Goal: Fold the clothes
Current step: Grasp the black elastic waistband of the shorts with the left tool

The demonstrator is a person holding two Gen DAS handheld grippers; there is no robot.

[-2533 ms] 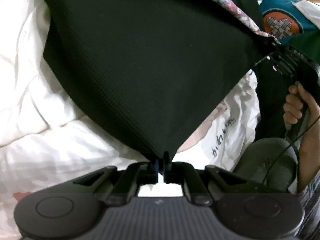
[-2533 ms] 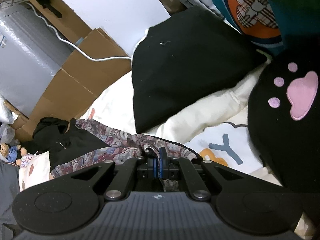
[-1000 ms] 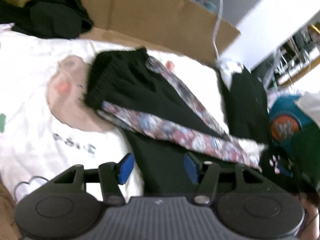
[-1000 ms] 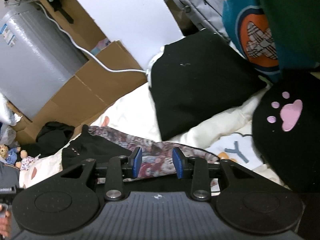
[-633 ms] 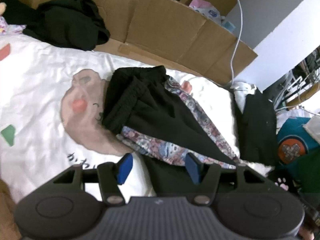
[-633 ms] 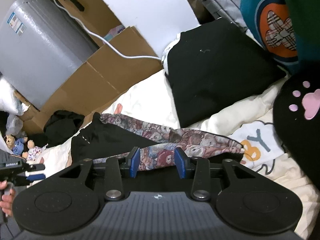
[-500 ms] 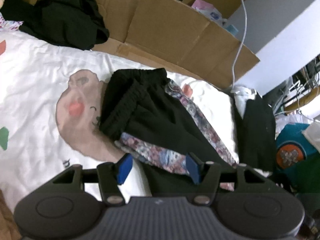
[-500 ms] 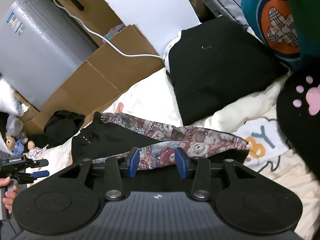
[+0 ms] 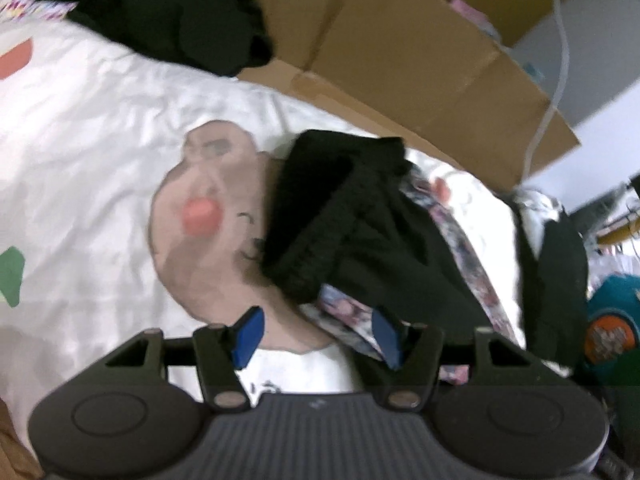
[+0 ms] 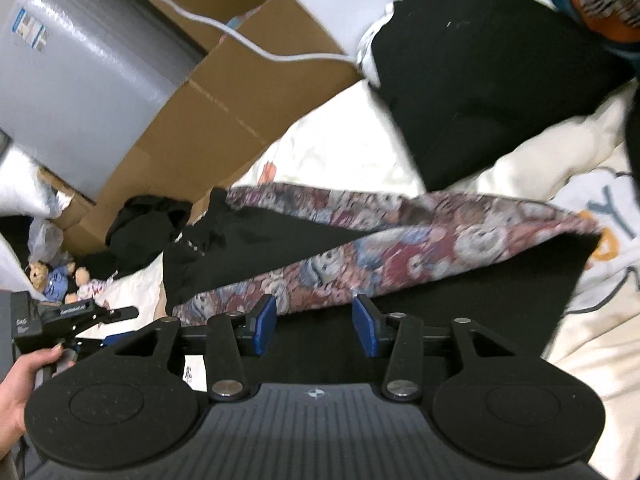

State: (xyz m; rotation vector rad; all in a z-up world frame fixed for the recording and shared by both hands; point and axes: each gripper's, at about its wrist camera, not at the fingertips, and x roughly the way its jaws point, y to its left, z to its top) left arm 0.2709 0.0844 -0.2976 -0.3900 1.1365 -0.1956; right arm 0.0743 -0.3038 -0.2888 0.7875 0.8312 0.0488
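Observation:
A black garment with bear-print side panels (image 9: 360, 240) (image 10: 400, 248) lies folded lengthwise on the white printed bedcover (image 9: 100, 160). Its ribbed waistband (image 9: 320, 216) points to the far left in the left wrist view. My left gripper (image 9: 316, 334) is open just above the garment's near waist-side edge, with nothing gripped. My right gripper (image 10: 314, 324) hovers over the black near edge of the garment, below the bear-print panel (image 10: 440, 240); its jaws are opening and nothing is pressed between the pads. A hand holding the left gripper (image 10: 76, 316) shows at the lower left of the right wrist view.
Cardboard boxes (image 9: 420, 68) (image 10: 240, 100) line the far side of the bed. A crumpled black garment (image 9: 180, 12) lies at the far left, a folded black one (image 10: 480, 60) at the far right. A grey case (image 10: 88, 60), white cable (image 10: 260, 48) and teal cushion (image 9: 612, 332) stand around.
Both grippers let go of the garment, which now lies folded on the bed. Both have since sunk closer to it, and the right jaws have widened.

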